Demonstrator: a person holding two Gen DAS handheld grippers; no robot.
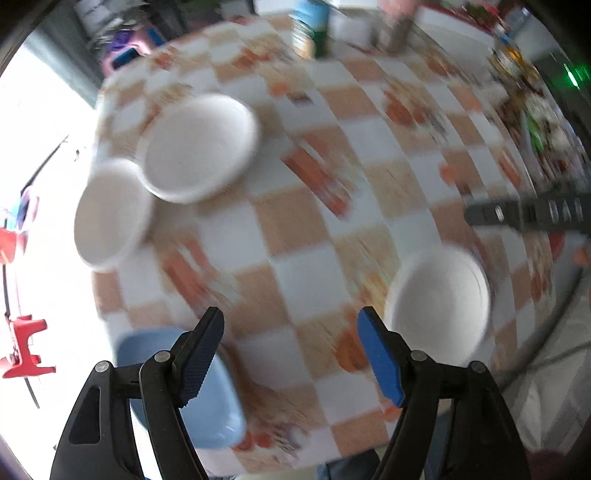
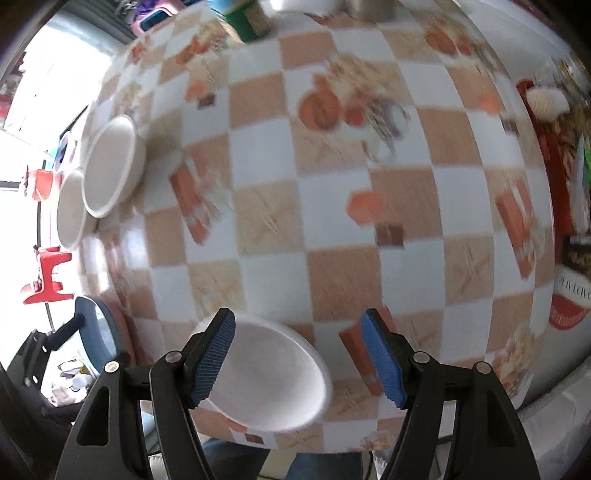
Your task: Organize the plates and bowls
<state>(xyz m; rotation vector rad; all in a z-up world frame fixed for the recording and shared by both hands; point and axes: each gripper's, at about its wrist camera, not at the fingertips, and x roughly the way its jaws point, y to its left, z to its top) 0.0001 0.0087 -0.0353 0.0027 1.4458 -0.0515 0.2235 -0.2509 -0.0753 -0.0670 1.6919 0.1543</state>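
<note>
A home dining corner, by the look of it.

A table is wearing a checked orange-and-white oilcloth printed with food pictures, white bowls are sitting on it, jars and a green tin are crowding the far edge, and red plastic toys are lying on the bright floor.

Tablecloth: glossy, smooth, wipe-clean look, checked print. White bowls: smooth, ceramic-like. Blue dish: smooth plastic look. Gripper pads: blue, ribbed, matt.
</note>
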